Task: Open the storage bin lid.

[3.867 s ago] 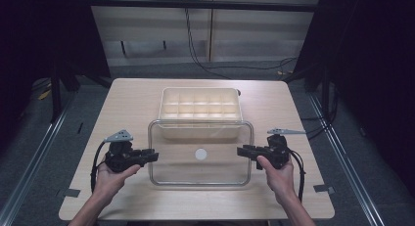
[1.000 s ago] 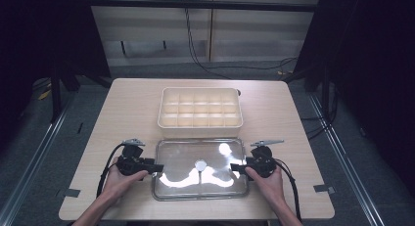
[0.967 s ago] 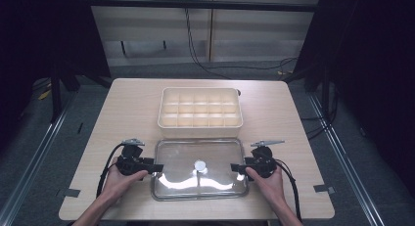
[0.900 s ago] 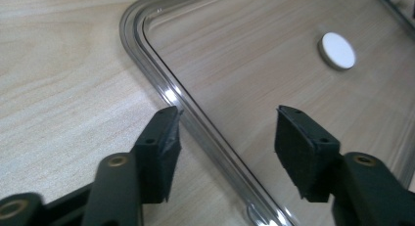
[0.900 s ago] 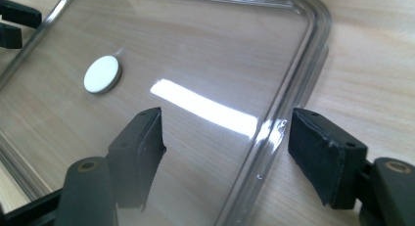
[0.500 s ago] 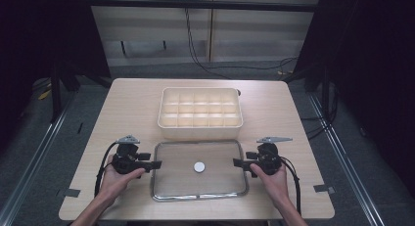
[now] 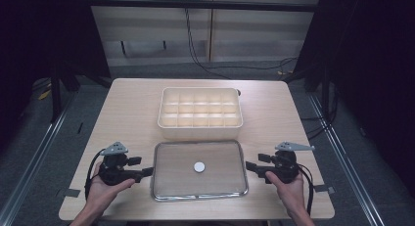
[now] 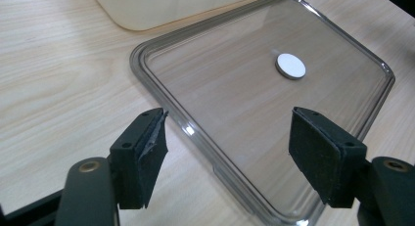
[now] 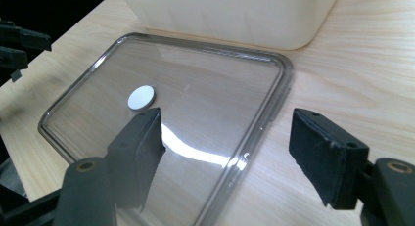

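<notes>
Both tools, left tool [image 7: 147,172] and right tool [image 7: 250,165], sit released beside the clear lid [image 7: 199,170] lying flat on the table [image 7: 127,113].

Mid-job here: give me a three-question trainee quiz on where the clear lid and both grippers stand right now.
1. True or false: the clear rectangular plastic lid lies flat on the wooden table.
2. Which is open: (a) left gripper, (b) right gripper, (c) both?
3. Fill in: the cream compartmented plastic box sits ___ the lid, away from the person.

Key: 1 true; 2 c, neither holds the lid; 3 beyond.
</notes>
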Available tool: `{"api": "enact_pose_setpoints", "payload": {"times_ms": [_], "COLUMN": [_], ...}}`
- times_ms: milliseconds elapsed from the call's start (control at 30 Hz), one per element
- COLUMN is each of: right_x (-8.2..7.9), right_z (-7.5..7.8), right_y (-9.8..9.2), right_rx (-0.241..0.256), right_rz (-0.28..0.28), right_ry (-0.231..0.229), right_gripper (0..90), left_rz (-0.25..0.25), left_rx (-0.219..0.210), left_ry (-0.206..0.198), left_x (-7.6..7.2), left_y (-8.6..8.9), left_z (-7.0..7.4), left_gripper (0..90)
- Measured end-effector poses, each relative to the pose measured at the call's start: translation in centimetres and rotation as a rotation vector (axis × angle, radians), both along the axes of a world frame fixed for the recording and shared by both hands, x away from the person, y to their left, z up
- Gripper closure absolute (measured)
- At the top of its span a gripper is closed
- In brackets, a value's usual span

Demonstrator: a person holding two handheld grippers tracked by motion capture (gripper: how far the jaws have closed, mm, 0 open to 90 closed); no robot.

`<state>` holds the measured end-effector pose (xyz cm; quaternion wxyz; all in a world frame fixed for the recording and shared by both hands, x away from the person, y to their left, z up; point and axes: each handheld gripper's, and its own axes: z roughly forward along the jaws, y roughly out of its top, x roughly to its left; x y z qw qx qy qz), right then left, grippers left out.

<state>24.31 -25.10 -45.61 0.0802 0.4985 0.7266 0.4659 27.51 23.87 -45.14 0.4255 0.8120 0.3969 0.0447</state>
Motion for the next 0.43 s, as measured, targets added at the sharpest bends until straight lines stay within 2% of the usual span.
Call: {"api": "enact_pose_setpoints", "payload": {"times_ms": [133,167,233,300,367,433], "right_x": [-1.3,-1.5,-2.0,-2.0,-1.9,-1.8], "right_z": [0.2,0.2,0.1,-0.4,-0.7,-0.6], "right_y": [-1.2,-1.6,-2.3,-3.0,-3.2,-3.3], "right_rx": [-0.006,0.005,0.012,0.053,0.039,0.02], "right_rz": [-0.028,-0.037,-0.062,-0.079,-0.097,-0.102], "right_ry": [-0.021,-0.023,-0.028,-0.013,-0.014,-0.022], "right_gripper": [28.3,28.3,28.3,28.3,28.1,28.0], "left_rz": [0.008,0.017,0.011,0.066,0.066,0.091], "left_rx": [0.015,0.009,0.033,0.003,0.0,-0.01], "left_ry": [-0.013,-0.013,0.006,-0.019,-0.011,-0.017], "left_x": [-0.9,-1.1,-1.0,-1.2,-1.0,-0.8], "left_y": [0.8,1.1,1.8,2.7,3.3,3.6], "left_z": [0.1,0.0,-0.3,-0.7,-0.9,-1.1], "left_gripper": [30.0,29.9,30.4,31.0,30.4,30.2]}}
